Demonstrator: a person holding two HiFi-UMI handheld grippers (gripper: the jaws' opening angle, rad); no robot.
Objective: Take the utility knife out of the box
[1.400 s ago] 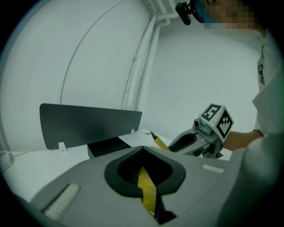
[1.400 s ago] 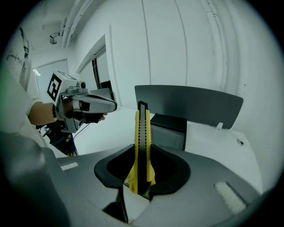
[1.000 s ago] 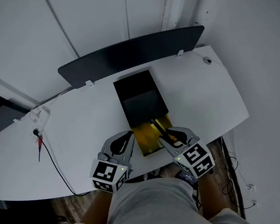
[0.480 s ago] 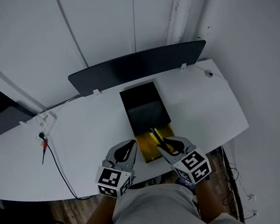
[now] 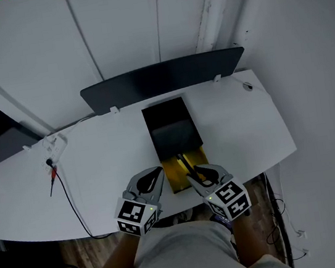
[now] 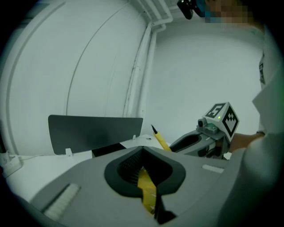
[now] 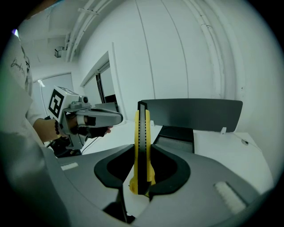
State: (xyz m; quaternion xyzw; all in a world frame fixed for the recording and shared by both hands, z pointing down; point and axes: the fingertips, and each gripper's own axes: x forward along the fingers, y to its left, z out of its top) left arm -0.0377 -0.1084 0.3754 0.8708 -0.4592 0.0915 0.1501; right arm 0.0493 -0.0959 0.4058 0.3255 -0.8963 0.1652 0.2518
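A black box (image 5: pixel 171 126) lies lengthwise on the white table (image 5: pixel 97 165), its yellow inner tray (image 5: pixel 174 173) pulled out toward me. My left gripper (image 5: pixel 154 177) is at the tray's left edge. In the left gripper view it (image 6: pixel 144 177) is shut on a thin yellow edge of that tray (image 6: pixel 146 188). My right gripper (image 5: pixel 197 172) is shut on the yellow and black utility knife (image 5: pixel 187 163), whose tip points over the tray toward the box. In the right gripper view the knife (image 7: pixel 142 142) stands upright between the jaws of the right gripper (image 7: pixel 142 177).
A dark curved panel (image 5: pixel 165 77) stands along the table's back edge. A black cable with a red end (image 5: pixel 59 184) trails over the table's left part. The near table edge runs just under both grippers, and a wall is close on the right.
Only the head view has shifted a little. Both grippers keep their places by the tray, the right still holding the knife.
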